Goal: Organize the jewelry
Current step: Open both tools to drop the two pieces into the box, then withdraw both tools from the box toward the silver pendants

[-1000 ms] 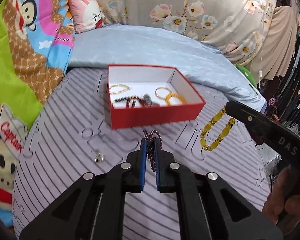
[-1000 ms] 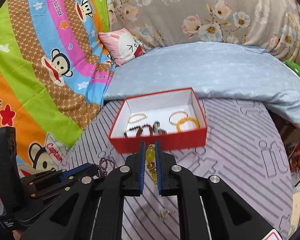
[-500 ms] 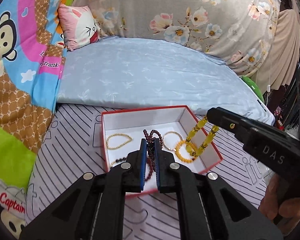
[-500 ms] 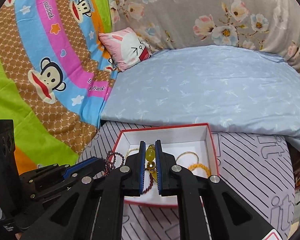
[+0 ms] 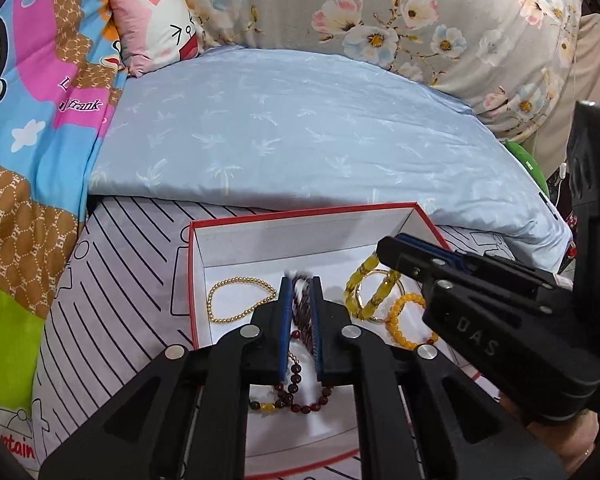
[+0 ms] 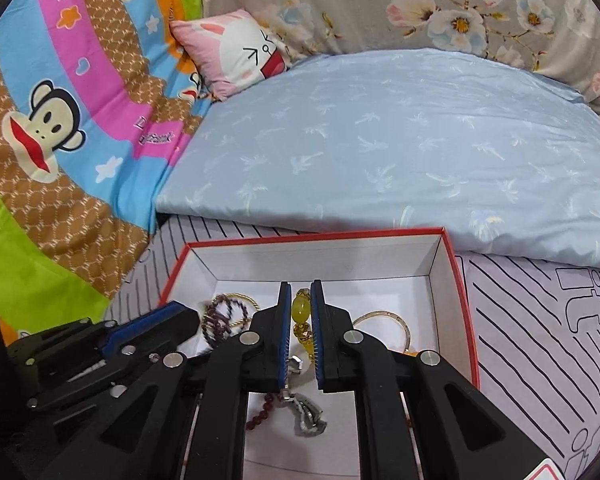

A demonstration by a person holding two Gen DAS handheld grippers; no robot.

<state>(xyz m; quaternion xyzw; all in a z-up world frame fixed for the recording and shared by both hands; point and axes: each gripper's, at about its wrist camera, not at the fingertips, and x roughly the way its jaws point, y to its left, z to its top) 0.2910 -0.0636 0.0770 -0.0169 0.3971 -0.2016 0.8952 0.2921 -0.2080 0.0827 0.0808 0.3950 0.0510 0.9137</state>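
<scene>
Both grippers, having carried their bracelets over the red box (image 5: 418, 209), are now hanging inside it, left gripper (image 5: 300, 285) clamping the dark beads (image 6: 219, 318), right gripper (image 6: 300, 292) clamping the yellow strand (image 5: 370, 292), release seemingly pending.

1. hand-held gripper: 2, left hand-held gripper (image 5: 300, 284) and right hand-held gripper (image 6: 300, 292)
2. red box (image 5: 300, 213): 1
3. bead bracelets in view: 6
   - dark purple bracelet (image 6: 220, 316) 1
   - yellow chunky bracelet (image 5: 370, 292) 1
   - small gold bead bracelet (image 5: 236, 300) 1
   - orange bead bracelet (image 5: 404, 322) 1
   - dark red bracelet (image 5: 296, 392) 1
   - thin gold bangle (image 6: 384, 320) 1
4. silver metal piece (image 6: 308, 416): 1, type unclear
5. pink cushion (image 6: 236, 46): 1
</scene>
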